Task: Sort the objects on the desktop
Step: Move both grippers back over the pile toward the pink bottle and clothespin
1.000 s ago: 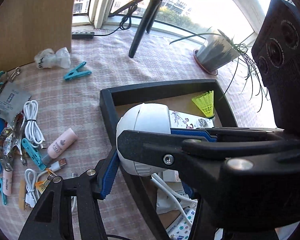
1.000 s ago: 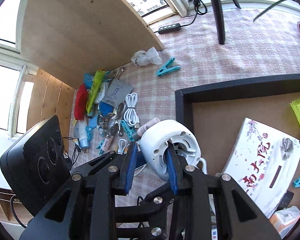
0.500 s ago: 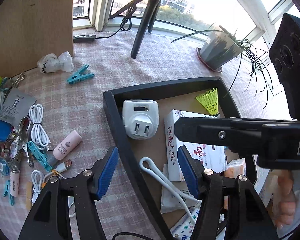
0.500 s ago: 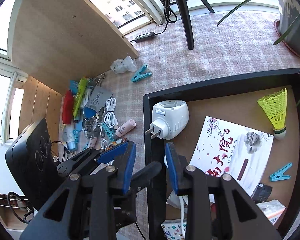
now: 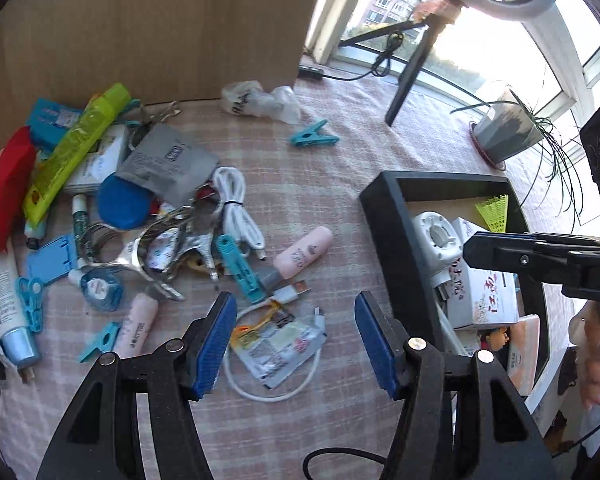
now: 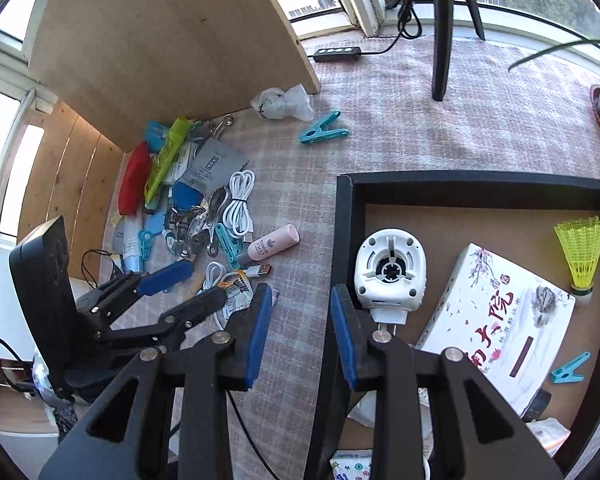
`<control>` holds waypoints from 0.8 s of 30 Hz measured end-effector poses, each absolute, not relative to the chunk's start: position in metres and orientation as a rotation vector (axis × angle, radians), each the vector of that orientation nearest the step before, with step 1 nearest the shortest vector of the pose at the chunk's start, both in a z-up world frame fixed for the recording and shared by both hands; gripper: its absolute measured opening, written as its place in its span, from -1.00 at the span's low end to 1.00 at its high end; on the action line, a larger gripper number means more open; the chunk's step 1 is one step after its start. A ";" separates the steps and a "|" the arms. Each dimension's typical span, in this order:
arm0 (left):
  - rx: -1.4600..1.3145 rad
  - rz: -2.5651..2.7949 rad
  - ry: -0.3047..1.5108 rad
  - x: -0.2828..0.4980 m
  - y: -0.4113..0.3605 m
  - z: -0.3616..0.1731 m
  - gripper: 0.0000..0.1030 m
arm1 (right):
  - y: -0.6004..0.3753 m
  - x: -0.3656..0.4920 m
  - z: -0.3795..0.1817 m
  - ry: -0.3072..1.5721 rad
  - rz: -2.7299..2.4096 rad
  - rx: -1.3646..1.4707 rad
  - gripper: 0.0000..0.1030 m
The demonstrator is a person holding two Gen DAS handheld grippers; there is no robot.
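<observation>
Both grippers: standing with jaws apart and nothing between the pads, so neither is carrying anything.
Left gripper (image 5: 296,344): hovering over the checked tablecloth (image 5: 340,208), jaws wide, pointing down at a crumpled sachet (image 5: 278,346) ringed by a loose white cable (image 5: 260,390), near the cloth's front edge.
Right gripper (image 6: 298,336): hanging over the black tray's left wall (image 6: 342,240), jaws partly open and empty, one pad on each side of that wall.
Sorted so far: white plug adapter (image 6: 390,272) is lying inside the tray at its near-left corner, beside a printed box (image 6: 496,320); a yellow shuttlecock (image 6: 582,252) is sitting toward the far-right corner, a teal clip (image 6: 570,368) by the right wall.
Waiting to be sorted: pink tube (image 5: 304,252), coiled white USB cable (image 5: 236,208), teal clothespin (image 5: 314,136), and a heap of packets and metal clips toward the cloth's left edge.
Step in hand: judging by the pose, the left gripper is lining up its next pick from the loose pile.
Next move is calling for: lowering onto one piece, probably the sachet or the pink tube, with jaws straddling it and clear of the cable, which could tangle and drag along.
</observation>
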State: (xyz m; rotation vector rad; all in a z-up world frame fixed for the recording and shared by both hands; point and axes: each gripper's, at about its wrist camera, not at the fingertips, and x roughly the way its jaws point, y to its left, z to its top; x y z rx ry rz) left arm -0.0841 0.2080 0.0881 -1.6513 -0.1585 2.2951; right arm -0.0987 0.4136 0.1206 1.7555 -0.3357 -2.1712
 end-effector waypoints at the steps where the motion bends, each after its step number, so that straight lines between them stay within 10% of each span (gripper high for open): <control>1: -1.661 2.312 -0.171 -0.084 0.196 0.087 0.15 | 0.407 -0.100 0.120 -0.289 -2.172 1.754 -0.41; 7: -1.723 2.414 -0.196 -0.076 0.128 0.080 0.15 | 0.367 -0.117 0.103 -0.120 -2.082 1.820 -0.41; 24: -1.784 2.378 0.002 -0.066 0.092 0.048 0.10 | 0.342 -0.154 0.024 -0.538 -1.998 2.085 -0.41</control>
